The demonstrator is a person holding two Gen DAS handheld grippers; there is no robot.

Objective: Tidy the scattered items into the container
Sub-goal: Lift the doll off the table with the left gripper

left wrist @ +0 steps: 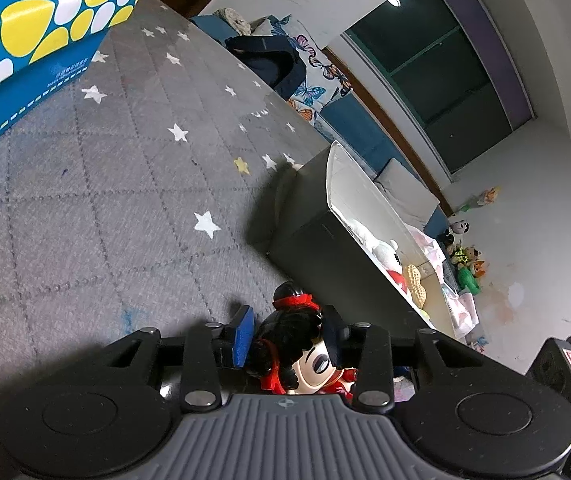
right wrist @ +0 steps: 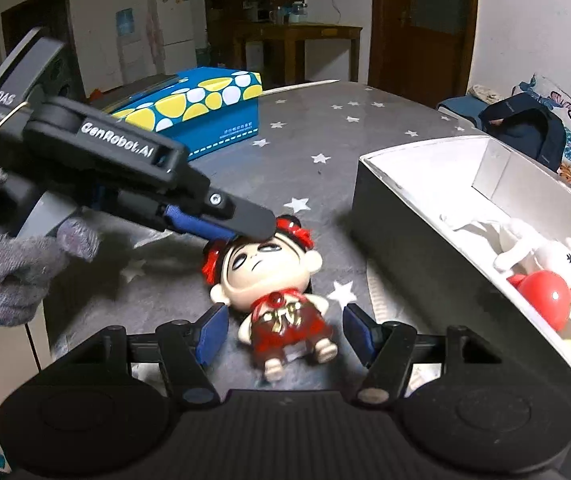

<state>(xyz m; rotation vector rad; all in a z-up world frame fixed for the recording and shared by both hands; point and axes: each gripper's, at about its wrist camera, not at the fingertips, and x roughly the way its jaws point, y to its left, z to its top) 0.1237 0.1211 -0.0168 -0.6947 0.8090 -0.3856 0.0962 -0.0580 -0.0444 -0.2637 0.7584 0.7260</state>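
Observation:
A small doll (right wrist: 273, 280) with black hair, red bows and a red outfit lies on its back on the grey star-patterned cloth (right wrist: 317, 140). My left gripper (left wrist: 289, 328) has its blue-padded fingers on either side of the doll's head (left wrist: 297, 344), closed against it; in the right wrist view it (right wrist: 245, 228) comes in from the left onto the head. My right gripper (right wrist: 285, 330) is open, its fingers either side of the doll's body without touching. The grey box with white inside (right wrist: 465, 184) stands to the right, holding a white plush and a red ball (right wrist: 541, 296).
A blue tissue box (right wrist: 205, 108) with yellow and white spots lies at the back left of the table. A sofa with a dark backpack (right wrist: 525, 128) is beyond the table's far edge. Toys lie on the floor (left wrist: 465, 256).

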